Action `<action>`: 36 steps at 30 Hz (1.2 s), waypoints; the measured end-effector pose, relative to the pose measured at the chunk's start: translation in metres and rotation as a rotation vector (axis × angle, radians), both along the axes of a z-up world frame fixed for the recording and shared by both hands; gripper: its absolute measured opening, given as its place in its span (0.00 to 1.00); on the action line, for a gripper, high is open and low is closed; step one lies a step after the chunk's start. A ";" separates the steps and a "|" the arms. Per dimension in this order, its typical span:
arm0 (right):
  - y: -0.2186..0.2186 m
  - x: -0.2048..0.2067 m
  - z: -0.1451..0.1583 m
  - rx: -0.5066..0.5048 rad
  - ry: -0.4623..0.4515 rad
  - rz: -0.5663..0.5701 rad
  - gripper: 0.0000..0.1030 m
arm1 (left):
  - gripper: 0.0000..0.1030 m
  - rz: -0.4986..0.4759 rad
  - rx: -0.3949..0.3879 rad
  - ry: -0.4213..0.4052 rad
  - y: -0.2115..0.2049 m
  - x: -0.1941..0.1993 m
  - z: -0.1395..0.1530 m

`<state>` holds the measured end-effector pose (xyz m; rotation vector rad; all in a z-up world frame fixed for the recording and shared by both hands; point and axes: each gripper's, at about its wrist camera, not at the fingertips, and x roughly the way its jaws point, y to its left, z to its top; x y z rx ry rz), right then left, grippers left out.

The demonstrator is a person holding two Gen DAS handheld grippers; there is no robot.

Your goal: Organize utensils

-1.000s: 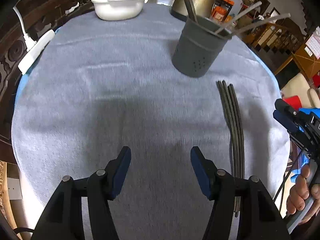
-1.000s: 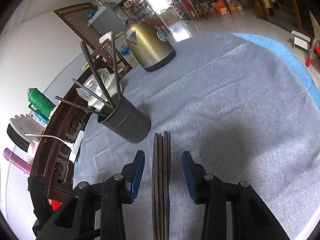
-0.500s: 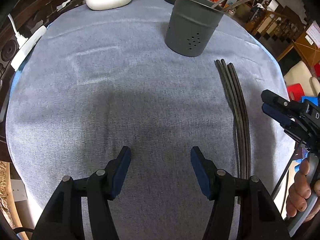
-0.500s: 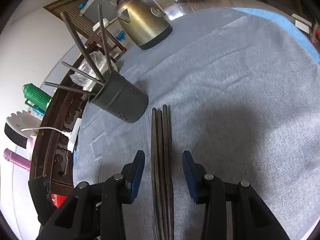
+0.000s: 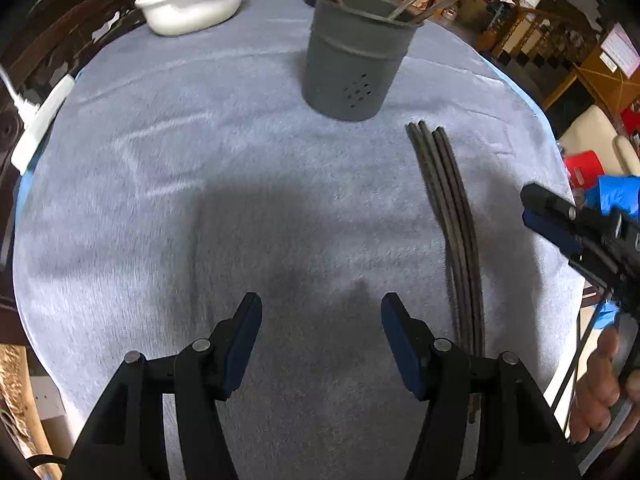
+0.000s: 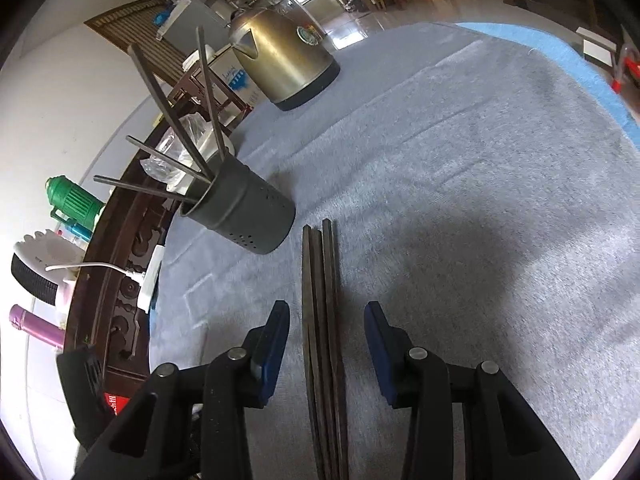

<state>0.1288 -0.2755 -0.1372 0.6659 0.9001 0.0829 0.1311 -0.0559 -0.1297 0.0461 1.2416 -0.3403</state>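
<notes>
Three dark chopsticks (image 5: 448,208) lie side by side on the grey cloth, right of a dark grey utensil holder (image 5: 354,66) that holds several more sticks. My left gripper (image 5: 320,338) is open and empty over the bare cloth, left of the sticks. My right gripper (image 6: 326,338) is open, its jaws on either side of the three chopsticks (image 6: 322,304) near their close end, touching nothing. The holder (image 6: 244,216) shows left of and beyond them. The right gripper also shows at the right edge of the left wrist view (image 5: 560,220).
A brass kettle (image 6: 286,64) stands behind the holder. A white bowl (image 5: 192,4) with a plastic bag sits at the far left. A white power strip (image 5: 40,124) lies at the table's left edge. The round table's edge drops off at right (image 5: 556,144).
My left gripper has moved forward toward the holder. My right gripper has advanced a little along the chopsticks, still open around them.
</notes>
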 end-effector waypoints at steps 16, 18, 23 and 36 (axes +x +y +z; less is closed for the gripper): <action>-0.024 -0.009 0.002 0.023 0.006 -0.010 0.41 | 0.61 -0.029 0.017 -0.031 -0.020 -0.001 0.018; -0.020 -0.007 0.001 0.026 0.010 0.000 0.41 | 0.61 -0.017 0.013 -0.033 -0.017 -0.002 0.019; -0.008 -0.007 0.001 0.009 0.010 0.032 0.41 | 0.61 0.007 0.000 -0.047 -0.005 -0.003 0.022; 0.009 -0.003 -0.005 -0.023 0.062 0.069 0.41 | 0.61 0.051 -0.036 -0.043 0.019 -0.005 0.022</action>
